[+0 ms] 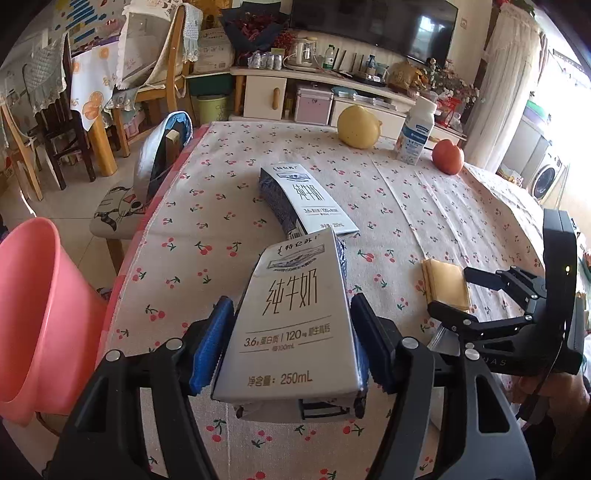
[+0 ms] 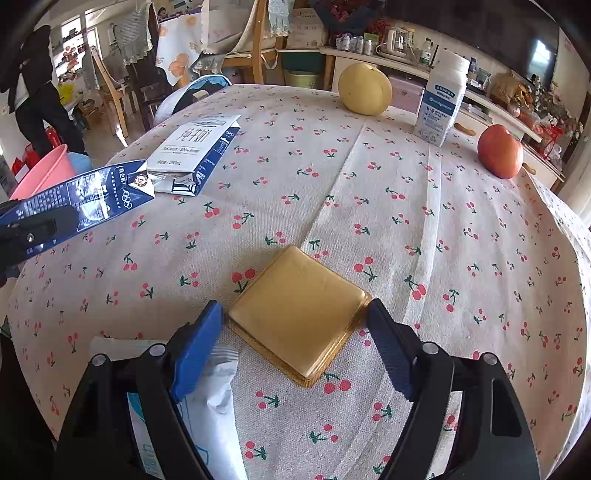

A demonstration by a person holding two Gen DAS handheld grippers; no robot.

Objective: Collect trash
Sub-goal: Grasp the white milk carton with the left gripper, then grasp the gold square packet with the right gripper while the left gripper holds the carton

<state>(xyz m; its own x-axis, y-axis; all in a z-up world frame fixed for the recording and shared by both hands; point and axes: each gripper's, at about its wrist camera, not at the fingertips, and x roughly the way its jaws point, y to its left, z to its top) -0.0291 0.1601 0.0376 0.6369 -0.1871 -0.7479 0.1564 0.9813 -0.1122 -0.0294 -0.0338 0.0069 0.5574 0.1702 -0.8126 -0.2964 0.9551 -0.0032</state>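
Place: you're in a home living-dining room.
Signs: television [image 1: 373, 22] on a low cabinet [image 1: 266, 92], wooden chairs [image 1: 162, 66], washing machine [image 1: 546, 177], cherry-print cloth [image 1: 424, 206] on your counter.

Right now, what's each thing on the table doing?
Held milk carton: lifted, clamped in left hand-held gripper.
Second milk carton: lying flat.
Gold tray: flat on the cloth, between right hand-held gripper pads, not lifted.
White bottle: upright, capped.
Pink bin: open.

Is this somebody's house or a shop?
Most likely a home's living and dining room: a TV on a low cabinet, wooden dining chairs, and a table with a cherry-print tablecloth.
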